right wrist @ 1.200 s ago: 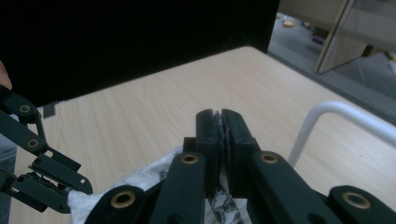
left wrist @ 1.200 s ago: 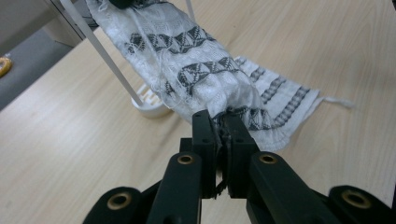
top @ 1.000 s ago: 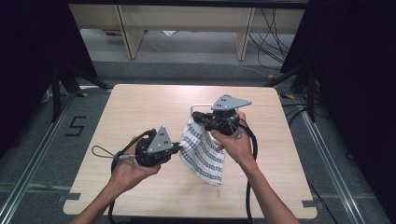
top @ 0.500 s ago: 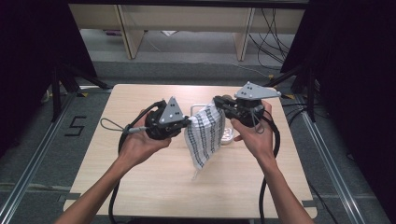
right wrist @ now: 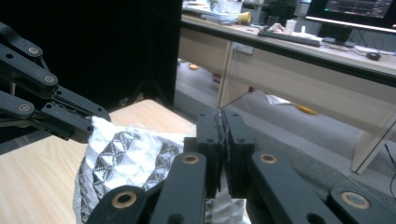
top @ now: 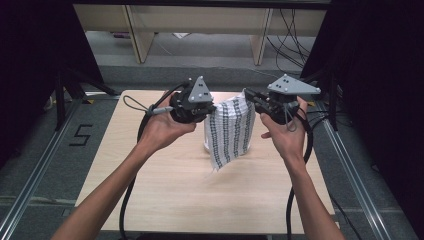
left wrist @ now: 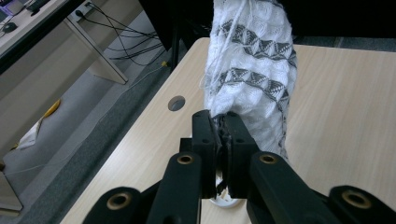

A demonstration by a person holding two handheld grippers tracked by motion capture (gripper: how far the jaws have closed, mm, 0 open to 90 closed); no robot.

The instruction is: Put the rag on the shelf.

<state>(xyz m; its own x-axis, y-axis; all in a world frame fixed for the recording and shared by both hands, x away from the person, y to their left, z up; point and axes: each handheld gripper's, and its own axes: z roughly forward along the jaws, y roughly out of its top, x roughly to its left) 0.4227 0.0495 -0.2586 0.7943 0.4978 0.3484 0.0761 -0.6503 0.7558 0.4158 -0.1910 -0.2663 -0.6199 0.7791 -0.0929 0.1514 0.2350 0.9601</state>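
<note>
My left gripper (top: 212, 106) is clamped on one top corner of the white patterned knit cloth (top: 229, 131), my right gripper (top: 248, 95) on the other, so it hangs spread between them above the far middle of the wooden table (top: 150, 190), lower fringe clear, ready for laying flat or folding.

Light wood table (top: 165, 200) with a round cable hole (left wrist: 176, 103) near its edge, grey floor with a taped number five (top: 81, 135) off to the left, pale desk legs (top: 136, 37) at the far side, tangle of black cables (top: 290, 30) far right.
</note>
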